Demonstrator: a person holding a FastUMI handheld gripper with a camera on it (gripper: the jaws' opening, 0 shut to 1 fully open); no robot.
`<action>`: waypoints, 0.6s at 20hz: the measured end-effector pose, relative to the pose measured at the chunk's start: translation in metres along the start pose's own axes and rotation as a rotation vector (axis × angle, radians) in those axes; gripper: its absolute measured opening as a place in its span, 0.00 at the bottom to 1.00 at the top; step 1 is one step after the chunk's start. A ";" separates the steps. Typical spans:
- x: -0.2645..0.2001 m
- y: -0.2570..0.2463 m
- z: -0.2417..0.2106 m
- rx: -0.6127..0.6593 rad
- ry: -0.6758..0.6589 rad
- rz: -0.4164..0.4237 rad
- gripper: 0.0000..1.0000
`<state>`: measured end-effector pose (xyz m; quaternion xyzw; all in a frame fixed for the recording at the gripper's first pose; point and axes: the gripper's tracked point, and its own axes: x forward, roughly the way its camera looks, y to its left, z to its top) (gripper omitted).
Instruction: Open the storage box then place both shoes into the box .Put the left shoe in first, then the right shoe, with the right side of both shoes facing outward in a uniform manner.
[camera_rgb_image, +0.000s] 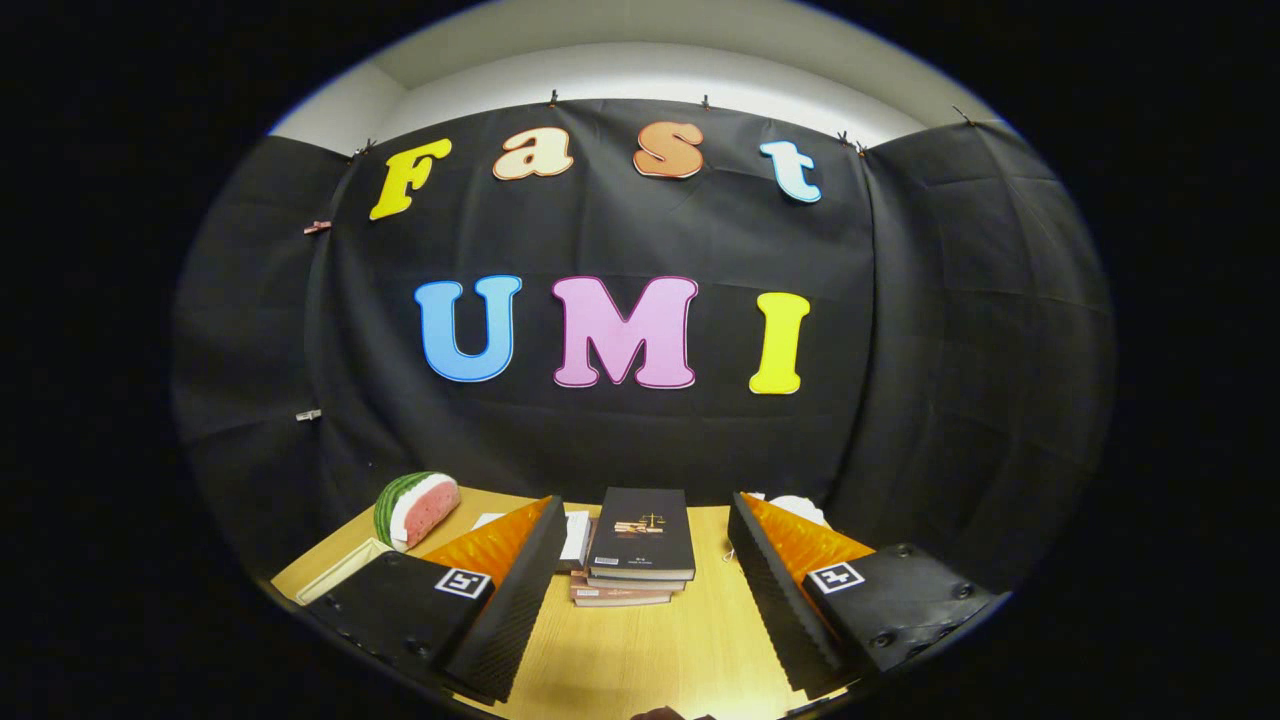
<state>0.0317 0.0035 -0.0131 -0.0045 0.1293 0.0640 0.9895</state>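
worktop: pale wood, under the tongs | tongs: spread wide, holding nothing, fingers apart above the bare wood | stack of books: just beyond and between the fingers, dark cover on top | watermelon slice: far left corner, beside a pale tray | storage box, shoes: cannot tell where

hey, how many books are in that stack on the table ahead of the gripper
3, possibly more hidden. The black-covered book lies on top; two more books' edges show beneath it. The stack sits on the table just beyond the open gripper.
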 end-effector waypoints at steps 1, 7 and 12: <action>0.000 0.001 0.001 0.009 -0.002 -0.003 0.99; 0.005 0.009 0.009 0.005 -0.013 -0.011 0.99; 0.008 0.017 0.007 0.005 0.010 -0.009 0.99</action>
